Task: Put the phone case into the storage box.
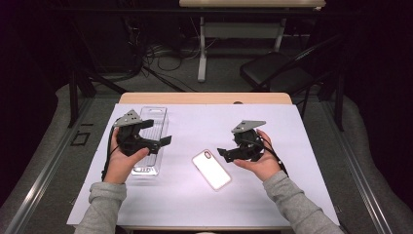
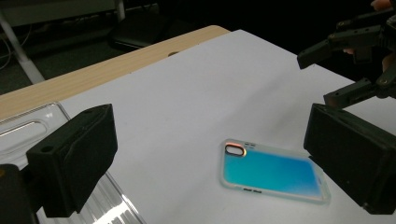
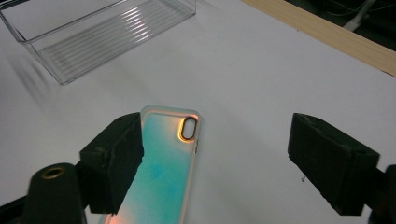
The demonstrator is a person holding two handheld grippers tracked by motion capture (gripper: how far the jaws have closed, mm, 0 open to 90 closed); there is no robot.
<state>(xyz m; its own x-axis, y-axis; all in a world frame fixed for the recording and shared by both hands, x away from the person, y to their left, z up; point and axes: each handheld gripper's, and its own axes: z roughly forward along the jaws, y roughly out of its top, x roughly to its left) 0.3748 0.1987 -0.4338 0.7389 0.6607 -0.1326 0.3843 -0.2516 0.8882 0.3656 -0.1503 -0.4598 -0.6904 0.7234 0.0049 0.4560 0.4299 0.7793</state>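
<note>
Showing teal phone case [image 3: 168, 172], clear tray [image 3: 100, 37]

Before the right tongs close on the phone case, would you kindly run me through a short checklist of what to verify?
1. Phone case lies flat on the white sheet, nothing on top of it: ok.
2. Right tongs open, pads not pressing the case: ok.
3. Case centred between the right jaws: not ok; in the right gripper view it sits against one jaw, with a wide gap to the other.
4. Left tongs open and holding nothing: ok.
5. Clear tray free to receive the case: cannot tell; the left hand is above its near end.
</note>
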